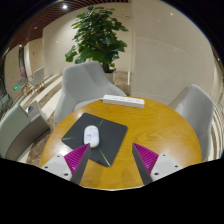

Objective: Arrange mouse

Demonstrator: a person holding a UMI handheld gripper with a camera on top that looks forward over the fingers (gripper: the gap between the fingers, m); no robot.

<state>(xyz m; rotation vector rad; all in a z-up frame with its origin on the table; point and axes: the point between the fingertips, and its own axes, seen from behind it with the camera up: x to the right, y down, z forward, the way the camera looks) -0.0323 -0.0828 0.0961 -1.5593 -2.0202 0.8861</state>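
The gripper (112,160) is wide open and holds nothing, hanging over the round worktop (160,125), so I think it is reaching for the white mouse (92,136) on the dark mouse pad (108,132) just ahead and must go forward.

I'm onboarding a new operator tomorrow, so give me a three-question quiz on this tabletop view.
1. True or false: the white mouse lies on the dark mouse pad.
2. Multiple choice: the tongs are A) shut on the mouse, B) open, holding nothing, C) shut on the power strip.
3. Fill in: the white power strip lies on the round wooden table, beyond the ____.

Key: 1 true; 2 B; 3 mouse pad.
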